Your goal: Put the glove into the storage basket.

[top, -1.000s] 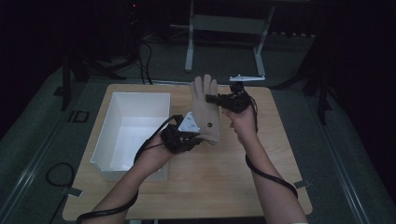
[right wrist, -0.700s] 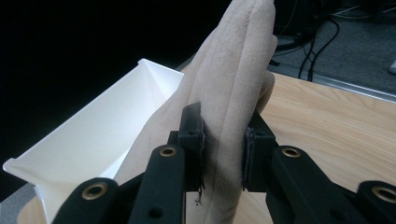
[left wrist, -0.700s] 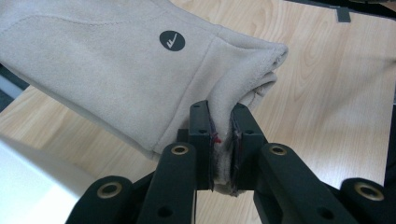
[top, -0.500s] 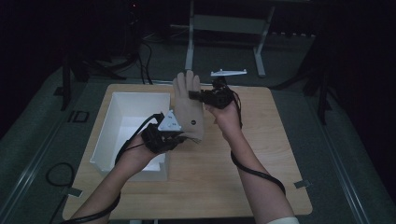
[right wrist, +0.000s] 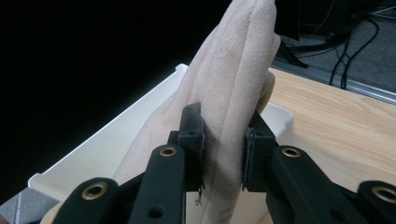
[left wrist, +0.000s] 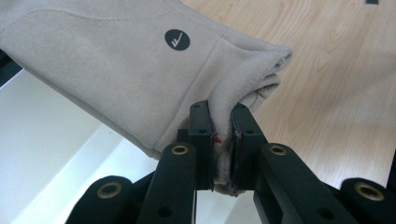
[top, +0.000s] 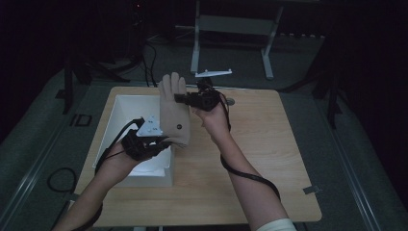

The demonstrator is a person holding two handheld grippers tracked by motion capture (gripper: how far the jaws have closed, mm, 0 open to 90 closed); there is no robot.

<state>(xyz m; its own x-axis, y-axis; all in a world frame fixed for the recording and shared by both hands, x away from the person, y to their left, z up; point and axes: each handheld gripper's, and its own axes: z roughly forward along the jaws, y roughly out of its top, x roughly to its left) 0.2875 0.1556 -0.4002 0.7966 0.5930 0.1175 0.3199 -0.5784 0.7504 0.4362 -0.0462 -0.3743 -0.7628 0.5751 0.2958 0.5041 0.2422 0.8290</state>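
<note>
A beige fleece glove (top: 173,113) is being held in the air above the near right corner of the white bin (top: 122,108), which is standing on the wooden table (top: 269,159). The cuff is being clamped by the left gripper (top: 156,140), and the finger part is being pinched by the right gripper (top: 183,98); both pairs of jaws are closed on the fabric.

A slip is being risked at the cuff: in the left gripper view, little more than the rolled hem (left wrist: 223,140) is being caught between the jaws, so a pull from the other gripper could be enough to free it. If one end is let go too soon, the glove could be left draped over the bin wall or dropped onto the table.

The round dark logo (left wrist: 177,39) and the thin bite on the hem are being made plain by the left gripper view. The deeper grip across the fingers (right wrist: 233,93) is being revealed by the right gripper view. The glove's place relative to the bin is being given by the high view.
</note>
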